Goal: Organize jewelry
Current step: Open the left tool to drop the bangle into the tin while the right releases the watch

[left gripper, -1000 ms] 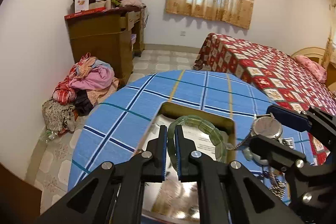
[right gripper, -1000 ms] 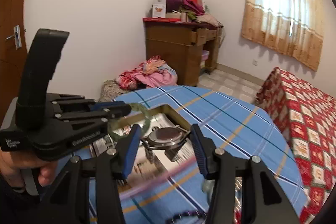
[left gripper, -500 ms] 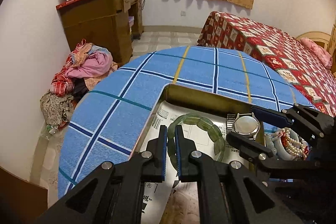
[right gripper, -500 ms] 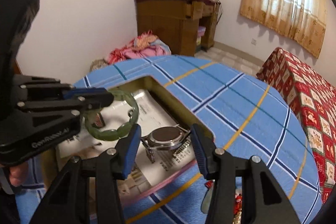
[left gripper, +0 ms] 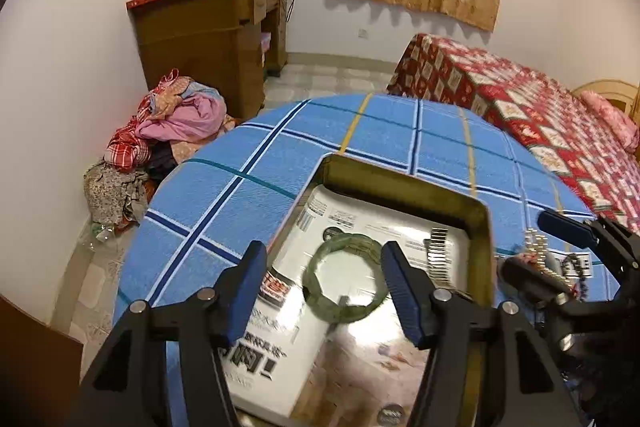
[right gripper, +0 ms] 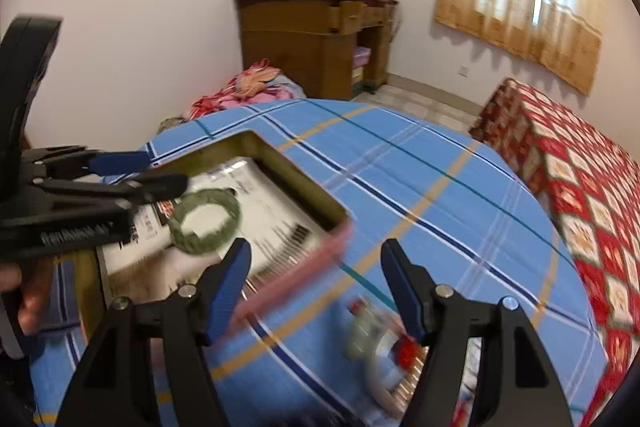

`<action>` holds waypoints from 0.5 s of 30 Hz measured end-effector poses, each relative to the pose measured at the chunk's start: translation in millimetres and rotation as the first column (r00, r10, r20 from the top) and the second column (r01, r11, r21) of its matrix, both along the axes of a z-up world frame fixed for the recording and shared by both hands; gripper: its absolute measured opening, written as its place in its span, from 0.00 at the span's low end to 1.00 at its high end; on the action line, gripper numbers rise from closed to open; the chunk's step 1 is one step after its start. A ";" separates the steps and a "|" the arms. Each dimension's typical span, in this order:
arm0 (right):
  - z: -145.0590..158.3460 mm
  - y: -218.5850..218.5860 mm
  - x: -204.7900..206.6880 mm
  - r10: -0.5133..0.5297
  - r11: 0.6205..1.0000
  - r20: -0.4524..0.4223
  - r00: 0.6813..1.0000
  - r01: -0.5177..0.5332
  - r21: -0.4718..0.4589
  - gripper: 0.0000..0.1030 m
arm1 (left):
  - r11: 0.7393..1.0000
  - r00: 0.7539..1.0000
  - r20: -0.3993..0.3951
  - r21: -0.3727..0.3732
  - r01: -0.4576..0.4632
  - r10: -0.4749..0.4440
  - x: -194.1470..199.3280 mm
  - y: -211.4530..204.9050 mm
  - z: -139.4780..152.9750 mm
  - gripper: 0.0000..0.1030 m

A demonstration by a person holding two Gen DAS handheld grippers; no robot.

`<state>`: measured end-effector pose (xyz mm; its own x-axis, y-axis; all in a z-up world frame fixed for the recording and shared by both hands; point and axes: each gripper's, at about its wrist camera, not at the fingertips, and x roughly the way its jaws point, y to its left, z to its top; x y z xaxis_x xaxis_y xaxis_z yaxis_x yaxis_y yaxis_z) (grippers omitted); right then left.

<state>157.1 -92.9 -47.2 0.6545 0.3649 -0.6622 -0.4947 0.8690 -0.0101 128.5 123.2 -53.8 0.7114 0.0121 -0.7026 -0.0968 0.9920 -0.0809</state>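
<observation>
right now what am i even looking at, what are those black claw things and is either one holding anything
They are hand-held claws, one in each of a person's hands, each with a camera looking along its fingers. One picture is from the left claw, the other from the right claw. Below is a table with a blue checked cloth and a paper-lined box. A green bangle lies in the box; the left claw's jaws have just opened around it. The right claw's jaws have also just opened and hold nothing. Blurred jewelry lies beside the box.
</observation>
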 end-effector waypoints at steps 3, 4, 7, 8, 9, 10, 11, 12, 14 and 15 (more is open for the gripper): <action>1.3 -29.4 -8.2 -0.058 0.998 -0.013 0.998 0.058 0.013 0.69 | 1.000 1.000 0.011 -0.008 0.007 -0.007 -12.3 -10.7 2.0 0.59; 1.0 -41.3 -12.4 -0.085 0.996 -0.023 0.996 0.086 0.021 0.69 | 1.000 1.000 0.012 -0.005 0.014 -0.014 -15.2 -15.9 2.2 0.59; -0.1 -65.2 -20.0 -0.142 0.989 -0.042 0.989 0.144 0.037 0.69 | 0.999 0.999 0.013 0.011 0.038 -0.038 -25.7 -35.4 1.4 0.59; -2.3 -73.9 -24.6 -0.163 0.985 -0.051 0.985 0.165 0.042 0.69 | 0.999 0.999 0.012 0.015 0.046 -0.047 -28.7 -41.0 1.2 0.59; -3.6 -79.0 -27.3 -0.172 0.984 -0.057 0.983 0.175 0.044 0.69 | 0.998 0.998 0.012 0.022 0.057 -0.057 -33.0 -48.3 1.0 0.59; -6.4 -85.2 -31.9 -0.184 0.981 -0.065 0.981 0.187 0.045 0.69 | 0.997 0.998 0.013 0.029 0.066 -0.066 -37.0 -54.8 1.1 0.59; -7.7 -88.5 -35.2 -0.191 0.980 -0.067 0.979 0.195 0.046 0.69 | 0.996 0.997 0.015 0.036 0.077 -0.077 -41.1 -61.4 0.8 0.59; -9.4 -92.5 -39.6 -0.201 0.978 -0.070 0.977 0.205 0.048 0.69 | 0.995 0.996 0.017 0.048 0.088 -0.089 -45.1 -68.2 0.8 0.59; -12.9 -98.0 -48.0 -0.209 0.975 -0.078 0.975 0.213 0.054 0.69 | 0.992 0.995 0.022 0.075 0.100 -0.102 -51.4 -79.9 0.9 0.59; -14.0 -98.8 -51.0 -0.211 0.975 -0.080 0.974 0.216 0.057 0.69 | 0.990 0.993 0.023 0.084 0.110 -0.113 -54.3 -85.5 0.9 0.59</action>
<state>106.1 -191.7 -61.2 0.6726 0.2653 -0.6908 -0.2947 0.9523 0.0787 74.3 37.7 -52.9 0.7310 -0.0110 -0.6823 0.0157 0.9999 0.0007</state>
